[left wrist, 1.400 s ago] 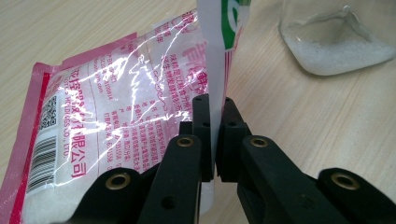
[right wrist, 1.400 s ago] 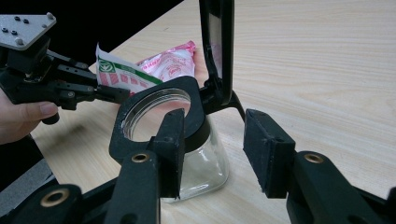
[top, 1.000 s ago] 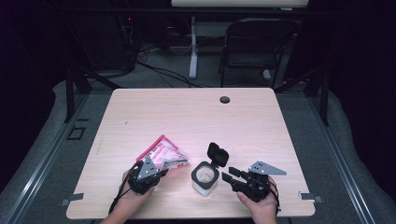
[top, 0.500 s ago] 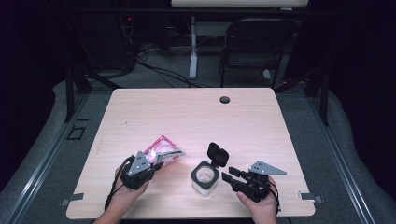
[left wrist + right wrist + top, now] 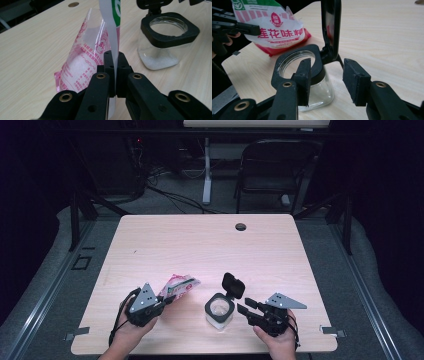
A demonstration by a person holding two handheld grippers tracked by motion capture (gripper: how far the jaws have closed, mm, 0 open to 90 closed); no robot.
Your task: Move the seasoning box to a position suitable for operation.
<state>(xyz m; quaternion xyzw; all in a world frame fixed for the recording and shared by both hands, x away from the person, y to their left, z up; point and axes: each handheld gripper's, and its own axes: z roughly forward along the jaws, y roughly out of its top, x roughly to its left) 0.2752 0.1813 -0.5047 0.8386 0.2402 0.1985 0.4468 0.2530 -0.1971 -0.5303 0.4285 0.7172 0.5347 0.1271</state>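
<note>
A pink and white printed plastic bag (image 5: pixel 180 286) of white powder hangs tilted above the wooden table (image 5: pixel 200 245), its low end near the surface. My left gripper (image 5: pixel 167 301) is shut on the bag's edge (image 5: pixel 85 57), the film pinched between its jaws (image 5: pixel 113 56). To the right stands a square glass jar (image 5: pixel 218 312) with a black rim, its black flip lid (image 5: pixel 233 285) standing open. White grains lie in the jar's bottom (image 5: pixel 160 63). My right gripper (image 5: pixel 244 306) is open beside the jar (image 5: pixel 322 90), jaws (image 5: pixel 328 63) apart and touching nothing.
A round cable hole (image 5: pixel 241 226) sits near the table's far edge. Behind the table stand a dark folding chair (image 5: pixel 280 165) and a white desk leg (image 5: pixel 206 175) with cables on the floor. Bare tabletop stretches across the middle and back.
My left gripper has risen and drawn slightly left with the bag, lifting the bag's held end higher off the table. The right gripper and jar have stayed in place.
</note>
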